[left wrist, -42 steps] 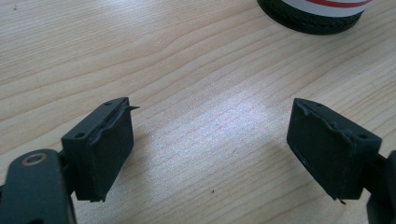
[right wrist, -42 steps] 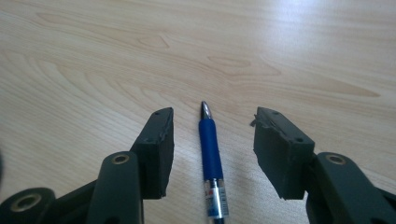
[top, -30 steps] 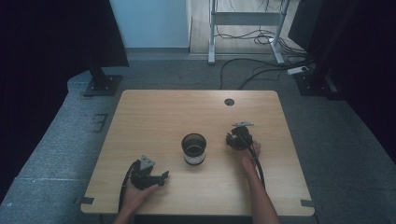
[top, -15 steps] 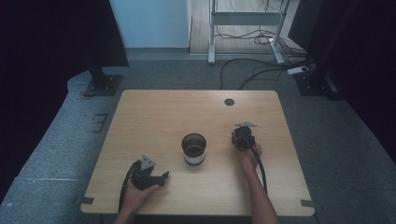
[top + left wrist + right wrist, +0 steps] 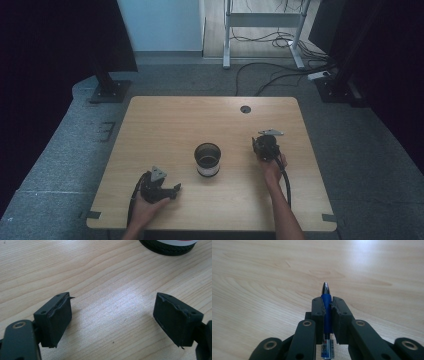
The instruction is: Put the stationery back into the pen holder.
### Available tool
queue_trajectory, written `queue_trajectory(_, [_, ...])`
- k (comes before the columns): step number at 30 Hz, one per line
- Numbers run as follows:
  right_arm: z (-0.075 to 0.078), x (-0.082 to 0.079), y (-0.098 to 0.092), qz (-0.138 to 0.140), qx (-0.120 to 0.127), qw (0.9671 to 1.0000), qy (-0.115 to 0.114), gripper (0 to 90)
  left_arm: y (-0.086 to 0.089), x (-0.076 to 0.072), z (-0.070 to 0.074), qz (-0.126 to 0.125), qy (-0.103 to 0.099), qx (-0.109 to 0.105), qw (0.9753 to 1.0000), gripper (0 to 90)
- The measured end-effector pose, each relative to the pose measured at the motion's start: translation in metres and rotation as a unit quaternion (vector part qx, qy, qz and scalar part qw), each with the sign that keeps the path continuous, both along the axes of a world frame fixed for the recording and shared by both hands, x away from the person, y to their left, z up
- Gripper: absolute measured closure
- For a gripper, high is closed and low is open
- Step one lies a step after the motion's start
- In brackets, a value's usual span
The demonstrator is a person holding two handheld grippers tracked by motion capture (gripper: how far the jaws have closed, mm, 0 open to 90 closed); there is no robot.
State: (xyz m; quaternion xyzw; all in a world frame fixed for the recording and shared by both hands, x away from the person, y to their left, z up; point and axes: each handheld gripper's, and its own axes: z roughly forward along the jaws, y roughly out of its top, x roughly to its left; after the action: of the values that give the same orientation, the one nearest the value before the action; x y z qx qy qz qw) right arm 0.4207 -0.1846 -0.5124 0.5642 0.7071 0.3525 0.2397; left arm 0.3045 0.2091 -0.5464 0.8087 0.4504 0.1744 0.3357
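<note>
Wooden table (image 5: 165, 125) on grey, perhaps carpeted, floor (image 5: 365, 150).

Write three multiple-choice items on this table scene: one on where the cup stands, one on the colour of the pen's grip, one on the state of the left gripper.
1. Where does the cup stand on the table?
A. Between the two grippers, near the middle
B. At the far left corner
C. Beyond the round hole at the far edge

2. What colour is the part of the pen held between the jaws?
A. Red
B. Blue
C. Green

3. How do the left gripper's jaws stand?
A. Shut on the pen
B. Shut on nothing
C. Wide apart over bare wood

Answers:
1. A: the high view shows the cup between the left gripper and the right gripper.
2. B: the right gripper view shows a blue barrel with a silver tip clamped in the right gripper.
3. C: the left gripper view shows wood grain between the separated jaws.
</note>
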Motion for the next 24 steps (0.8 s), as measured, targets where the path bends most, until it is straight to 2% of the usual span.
queue_trajectory(4, [0.013, -0.01, -0.003, 0.005, 0.013, 0.9996, -0.025, 79.0, 0.0, 0.0, 0.0, 0.0, -0.001, -0.001, 1.0, 15.5])
queue_trajectory(5, [0.023, -0.02, -0.005, 0.008, 0.032, 0.9982, -0.05, 79.0, 0.0, 0.0, 0.0, -0.001, -0.002, 0.0, 1.0, 15.4])
queue_trajectory(6, [0.023, -0.02, -0.005, 0.008, 0.032, 0.9982, -0.05, 79.0, 0.0, 0.0, 0.0, -0.001, -0.001, 0.001, 1.0, 15.4])
queue_trajectory(8, [0.031, -0.033, -0.007, 0.013, 0.045, 0.9962, -0.073, 79.0, 0.0, 0.0, 0.0, -0.001, 0.001, 0.001, 1.0, 15.4])
queue_trajectory(9, [0.031, -0.033, -0.007, 0.013, 0.045, 0.9962, -0.073, 79.0, 0.0, 0.0, 0.0, -0.002, 0.001, 0.002, 1.0, 15.4])
queue_trajectory(12, [0.036, -0.045, -0.008, 0.024, 0.056, 0.9938, -0.094, 79.0, -0.001, 0.0, 0.0, -0.001, -0.001, 0.005, 1.0, 15.5])
queue_trajectory(16, [0.039, -0.05, -0.007, 0.031, 0.056, 0.9927, -0.102, 78.9, -0.001, 0.0, 0.0, -0.002, 0.001, 0.005, 1.0, 15.5])
queue_trajectory(21, [0.044, -0.054, -0.005, 0.036, 0.076, 0.9898, -0.115, 78.9, -0.001, 0.001, 0.0, -0.002, 0.002, 0.004, 1.0, 15.5])
queue_trajectory(24, [0.046, -0.055, -0.003, 0.041, 0.076, 0.9889, -0.12, 78.9, -0.001, 0.001, 0.0, -0.002, 0.003, 0.006, 1.0, 15.8])
